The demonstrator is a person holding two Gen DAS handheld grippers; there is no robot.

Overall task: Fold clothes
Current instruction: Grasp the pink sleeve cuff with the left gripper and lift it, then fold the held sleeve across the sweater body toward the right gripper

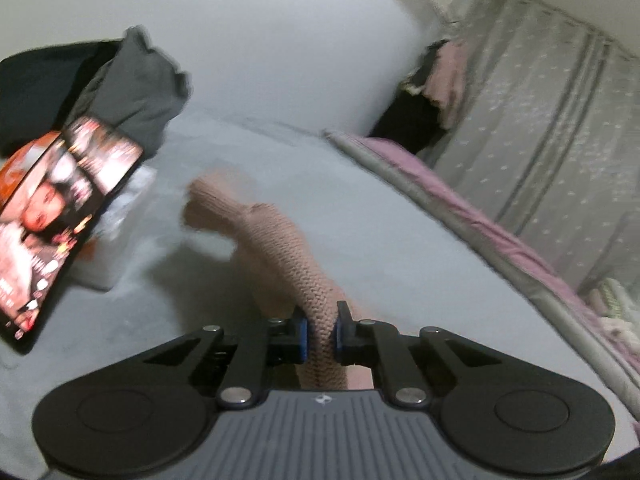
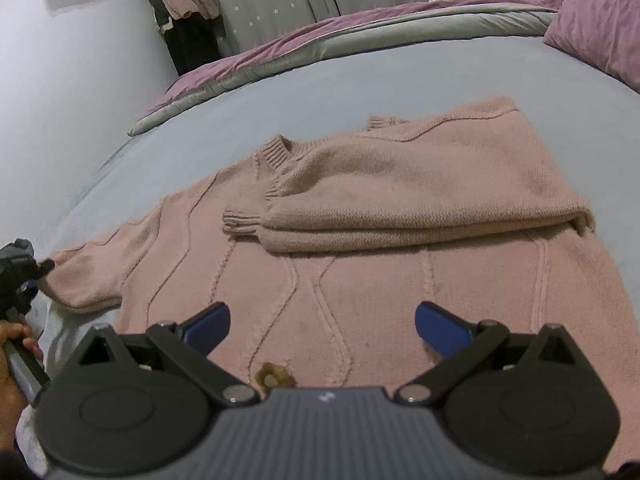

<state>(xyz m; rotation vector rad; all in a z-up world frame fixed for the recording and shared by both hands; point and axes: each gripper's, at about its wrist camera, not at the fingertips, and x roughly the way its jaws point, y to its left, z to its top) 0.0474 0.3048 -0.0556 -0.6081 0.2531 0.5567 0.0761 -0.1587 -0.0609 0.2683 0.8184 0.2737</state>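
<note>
The left gripper [image 1: 320,334] is clamped on pink knit; a hand [image 2: 16,344] at nine o'clock grips its handle. The right gripper [image 2: 322,322] hovers, jaws spread wide.

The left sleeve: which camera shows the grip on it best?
The left wrist view: the left gripper is shut on the pink sweater's sleeve, seen close. The right wrist view shows that sleeve only at its edge, the grip hidden.

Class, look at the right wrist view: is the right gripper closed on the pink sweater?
No: the right gripper hovers with its jaws wide apart above the pink sweater, gripping nothing.
</note>
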